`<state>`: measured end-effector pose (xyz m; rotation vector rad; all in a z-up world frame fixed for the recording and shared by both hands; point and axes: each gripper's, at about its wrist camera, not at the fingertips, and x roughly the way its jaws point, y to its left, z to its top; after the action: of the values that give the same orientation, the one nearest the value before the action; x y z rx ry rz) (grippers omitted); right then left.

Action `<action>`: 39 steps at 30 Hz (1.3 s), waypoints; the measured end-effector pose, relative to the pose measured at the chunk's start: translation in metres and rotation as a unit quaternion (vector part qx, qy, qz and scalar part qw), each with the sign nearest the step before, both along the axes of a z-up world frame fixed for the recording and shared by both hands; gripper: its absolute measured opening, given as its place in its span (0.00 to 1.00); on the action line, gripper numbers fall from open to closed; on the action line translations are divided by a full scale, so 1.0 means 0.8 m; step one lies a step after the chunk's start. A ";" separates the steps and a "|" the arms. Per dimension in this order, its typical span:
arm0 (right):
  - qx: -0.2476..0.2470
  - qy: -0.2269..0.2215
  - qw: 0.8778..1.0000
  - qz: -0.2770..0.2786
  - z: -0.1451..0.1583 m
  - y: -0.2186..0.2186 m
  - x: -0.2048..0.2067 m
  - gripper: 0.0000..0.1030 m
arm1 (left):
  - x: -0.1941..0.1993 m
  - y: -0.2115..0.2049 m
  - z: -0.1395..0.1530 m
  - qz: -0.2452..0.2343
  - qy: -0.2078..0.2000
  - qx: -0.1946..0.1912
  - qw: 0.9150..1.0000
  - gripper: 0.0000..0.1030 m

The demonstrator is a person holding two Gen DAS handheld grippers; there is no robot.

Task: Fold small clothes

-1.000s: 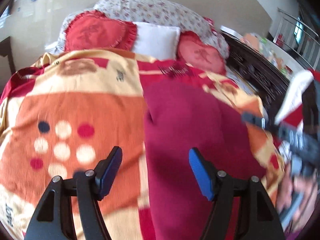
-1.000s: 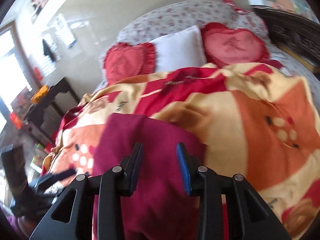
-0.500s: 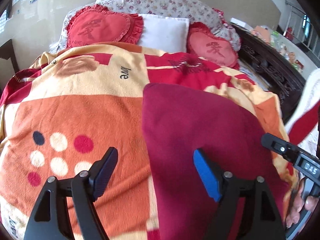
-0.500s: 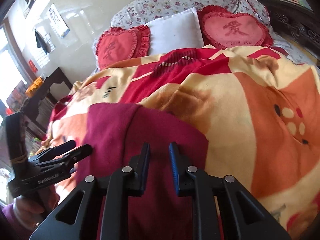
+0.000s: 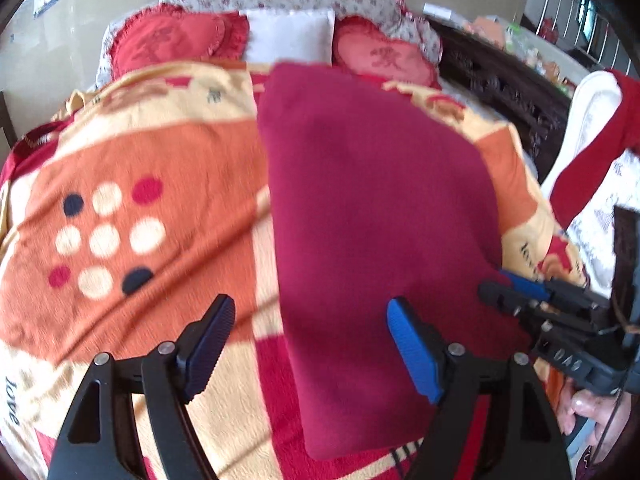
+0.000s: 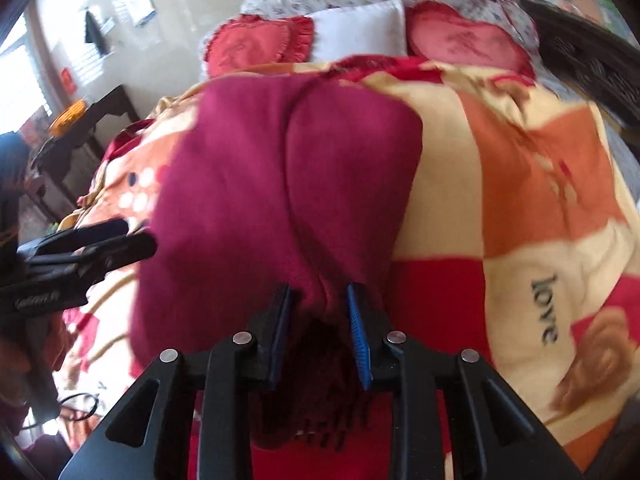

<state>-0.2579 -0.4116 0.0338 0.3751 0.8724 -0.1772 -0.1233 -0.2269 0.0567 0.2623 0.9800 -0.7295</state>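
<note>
Right now my right tongs (image 6: 320,320) pinch the near edge of the dark red fleece cloth (image 5: 376,208) on the bed blanket (image 5: 160,160); it runs lengthwise twd 12 o'clock. Left tongs (image 5: 310,344) wide, empty, cloth's edge at 1 o'clock.

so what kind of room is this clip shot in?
Most likely a home bedroom. The work surface is a bed with a patterned blanket, heart-shaped cushions and a white pillow at its head. A dark carved wooden frame runs along one side.
</note>
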 end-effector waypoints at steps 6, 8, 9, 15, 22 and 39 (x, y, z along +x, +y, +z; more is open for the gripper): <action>0.000 -0.019 1.000 -0.005 0.039 0.002 -0.017 0.09 | -0.008 0.004 0.008 0.005 -0.009 -0.011 1.000 0.80; -0.003 -0.039 0.999 -0.003 0.057 0.008 -0.027 0.09 | -0.010 0.003 0.009 0.003 -0.011 -0.010 1.000 0.80; -0.004 -0.047 0.999 0.000 0.063 0.013 -0.030 0.09 | -0.011 0.002 0.007 0.003 -0.010 -0.008 1.000 0.80; 0.002 -0.038 0.999 0.019 0.049 0.033 -0.033 0.09 | -0.011 -0.001 0.002 0.004 -0.006 -0.005 1.000 0.80; 0.064 0.018 0.997 -0.025 -0.027 0.007 -0.030 0.10 | -0.011 -0.002 -0.006 0.001 -0.001 0.003 1.000 0.80; 0.027 -0.062 0.995 -0.076 0.058 -0.002 -0.045 0.32 | -0.012 -0.003 -0.004 0.005 0.007 -0.005 1.000 0.80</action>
<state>-0.2939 -0.4132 0.0806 0.4992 0.7278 -0.2688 -0.1331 -0.2296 0.0537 0.2434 0.9901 -0.7271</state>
